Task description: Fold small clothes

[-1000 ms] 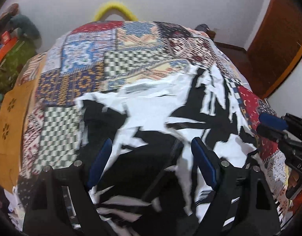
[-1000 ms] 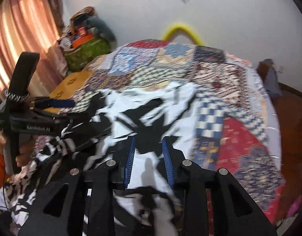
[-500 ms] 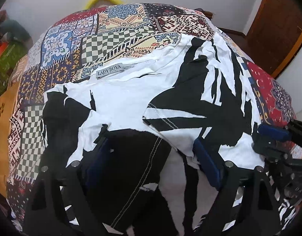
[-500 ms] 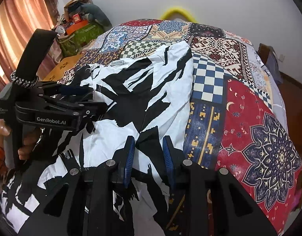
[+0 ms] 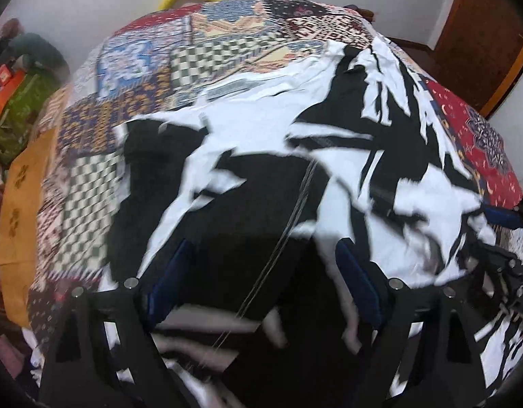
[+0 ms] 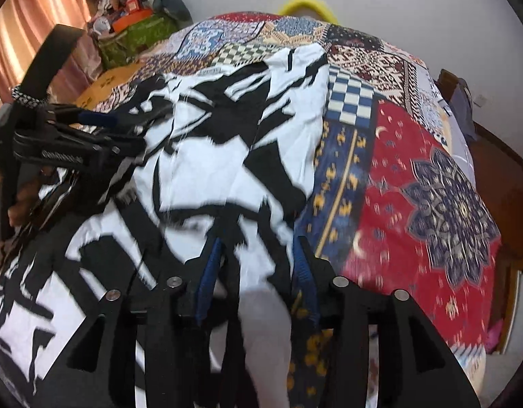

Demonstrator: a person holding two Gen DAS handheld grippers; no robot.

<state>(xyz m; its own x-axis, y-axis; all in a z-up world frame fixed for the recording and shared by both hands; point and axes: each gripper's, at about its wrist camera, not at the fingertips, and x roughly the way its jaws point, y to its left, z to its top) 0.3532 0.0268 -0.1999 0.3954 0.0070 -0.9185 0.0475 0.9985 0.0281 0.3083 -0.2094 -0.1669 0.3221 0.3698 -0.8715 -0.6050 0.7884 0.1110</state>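
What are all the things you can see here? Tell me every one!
Black-and-white patterned cotton top: one, spread across the bed's near half.
Colourful patchwork bedspread: one, covering the bed.
Yellow curved ring: one, behind the bed's far end.
Green patterned bag: one, far left, with orange things on top.
Orange-pink curtain: one, at the far left.
Brown wooden door: one, at the right.
Left gripper: black with blue pads, open over the top.
Right gripper: black with blue pads, jaws opening, fabric between them.
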